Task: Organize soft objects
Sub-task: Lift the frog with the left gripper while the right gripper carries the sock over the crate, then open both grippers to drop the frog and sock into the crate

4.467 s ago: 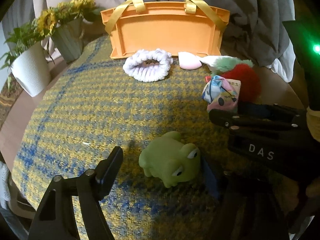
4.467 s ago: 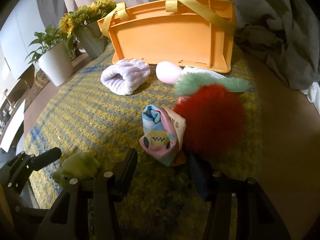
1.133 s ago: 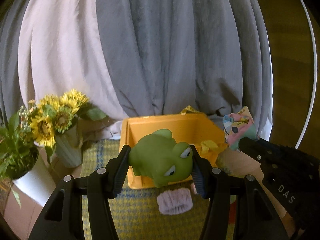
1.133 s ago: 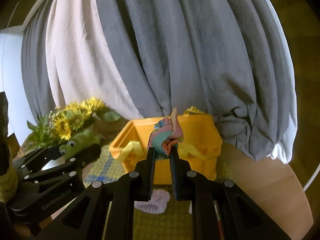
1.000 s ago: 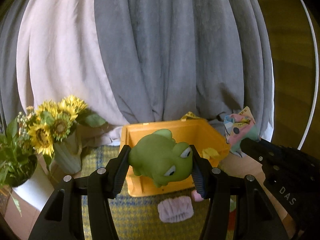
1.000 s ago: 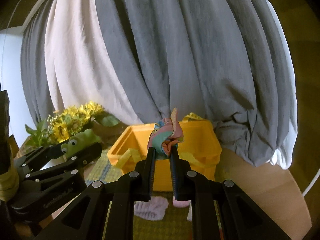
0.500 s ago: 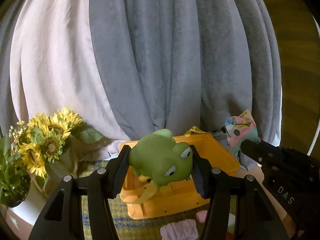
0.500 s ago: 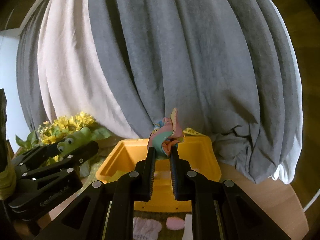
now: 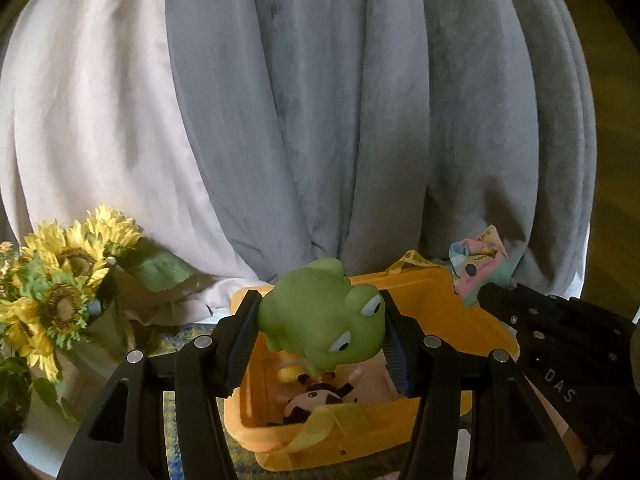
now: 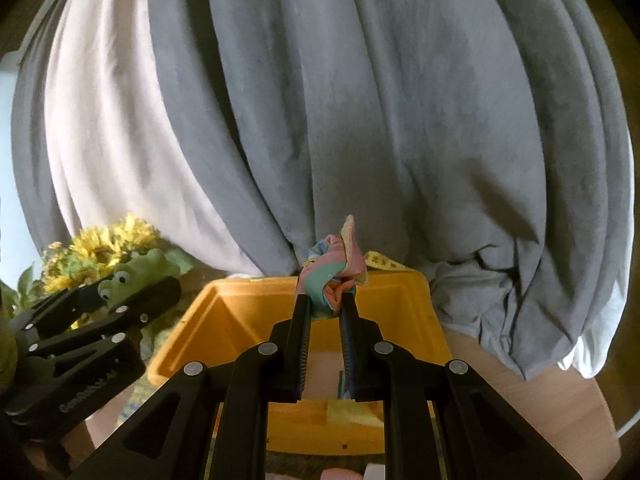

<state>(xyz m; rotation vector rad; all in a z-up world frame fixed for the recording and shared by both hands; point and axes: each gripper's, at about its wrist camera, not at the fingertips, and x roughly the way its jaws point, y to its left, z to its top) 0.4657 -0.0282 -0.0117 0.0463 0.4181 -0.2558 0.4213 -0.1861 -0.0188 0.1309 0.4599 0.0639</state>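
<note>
Frog toy [image 9: 324, 316], green and squashy, pinched between both fingers of left claw [image 9: 320, 344], held above the open yellow basket [image 9: 460, 308]; grip sits across its flanks, body bulging slightly, so it reads as soft rubber. Right claw [image 10: 323, 312] nearly closed on a pastel fabric pouch [image 10: 334, 272], cloth crumpled between narrow jaws, raised over the basket's far rim. Both loads poised over the opening, presumably for dropping in. Small dark-and-cream plush [image 9: 316, 398] already lies on the basket floor. Sunflowers [image 9: 60, 292] stand left of basket, grey curtain [image 9: 340, 120] behind. Desk mostly hidden below; releasing too early may miss the rim
</note>
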